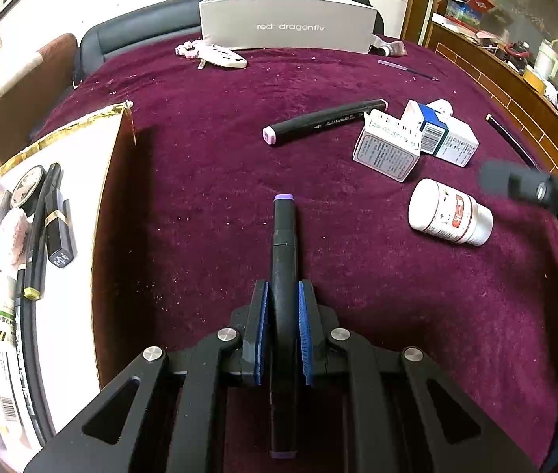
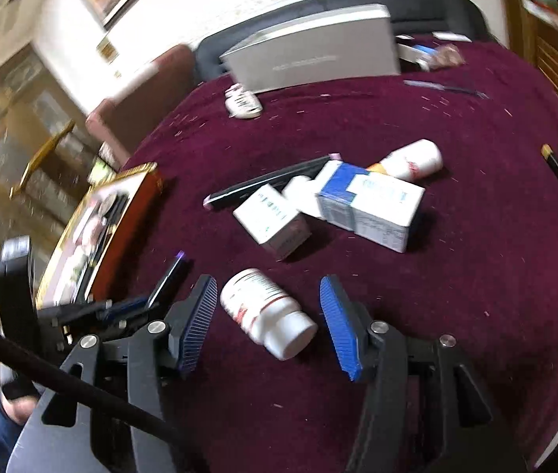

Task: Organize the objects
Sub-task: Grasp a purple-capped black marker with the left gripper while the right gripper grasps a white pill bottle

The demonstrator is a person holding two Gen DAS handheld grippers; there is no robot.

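Clamped between the left gripper's [image 1: 283,307] blue pads, 1 black marker [image 1: 285,244] points away, right of the white tray [image 1: 82,205]. Right gripper [image 2: 269,321] stands open around the lying white bottle [image 2: 267,311], pads apart from it.

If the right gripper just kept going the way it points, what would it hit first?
Most likely the white pill bottle lying on the cloth, which sits between the open pads of the right gripper. The picture is blurred, so depth is uncertain.

Right-wrist view motion-blurred; box [image 2: 310,53] lettering unreadable.
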